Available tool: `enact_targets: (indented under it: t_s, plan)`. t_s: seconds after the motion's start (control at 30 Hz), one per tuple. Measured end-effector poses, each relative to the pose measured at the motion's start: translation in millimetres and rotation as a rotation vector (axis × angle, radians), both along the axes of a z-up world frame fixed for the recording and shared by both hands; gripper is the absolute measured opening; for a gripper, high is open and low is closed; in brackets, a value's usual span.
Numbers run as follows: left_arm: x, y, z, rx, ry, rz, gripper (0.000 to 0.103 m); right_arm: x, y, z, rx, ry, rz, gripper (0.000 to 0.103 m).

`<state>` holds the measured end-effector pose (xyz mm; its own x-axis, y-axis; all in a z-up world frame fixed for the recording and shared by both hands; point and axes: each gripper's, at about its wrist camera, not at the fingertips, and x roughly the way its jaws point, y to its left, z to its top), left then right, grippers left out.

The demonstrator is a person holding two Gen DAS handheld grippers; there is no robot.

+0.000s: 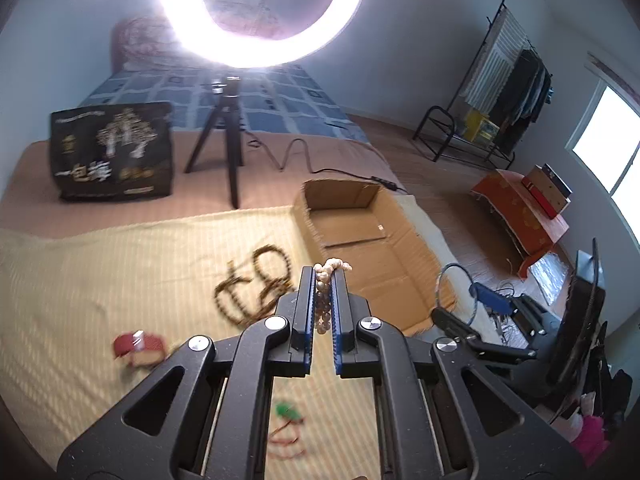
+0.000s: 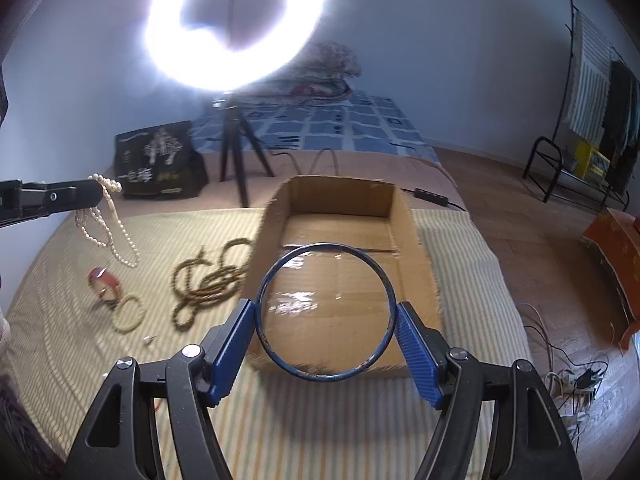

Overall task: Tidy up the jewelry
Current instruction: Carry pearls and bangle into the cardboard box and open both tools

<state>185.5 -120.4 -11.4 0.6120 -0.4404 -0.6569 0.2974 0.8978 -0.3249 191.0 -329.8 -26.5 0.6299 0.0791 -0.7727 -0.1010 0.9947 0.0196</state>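
On the striped yellow cloth (image 2: 72, 320) that covers the bed, going from its left edge toward the right: the left gripper (image 1: 324, 280) is clamped on a pearl necklace (image 2: 108, 220), whose strands hang from between the closed fingers above the cloth's far left part, clear of the surface as seen from the right wrist view; below it lie a red bracelet (image 2: 105, 283) and, touching it on the near side, a pale bead bracelet (image 2: 128, 314); just right of these sprawls a tangle of brown wooden beads (image 2: 208, 280), its far loops lying just beside the left wall of the cardboard box (image 2: 412, 220); the box sits open on the cloth's far right part, flaps cut away, and its floor shows only bare cardboard and tape; the right gripper (image 2: 325, 312) holds a dark blue bangle (image 2: 324, 376) by its two sides, blue pads pressed against the ring, which stands in front of the box's near wall; in the left wrist view a green pendant on a red cord (image 1: 288, 420) lies near the cloth's near edge, blurred.
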Motion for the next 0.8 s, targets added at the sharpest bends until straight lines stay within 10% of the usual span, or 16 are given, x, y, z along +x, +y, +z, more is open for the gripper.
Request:
enact_targets:
  t_s: [0.8]
  plan:
    - [72, -97, -56, 0.013, 0.103, -0.113, 0.005, 49, -38, -54, 0.012, 0.115, -0.071, 0.073]
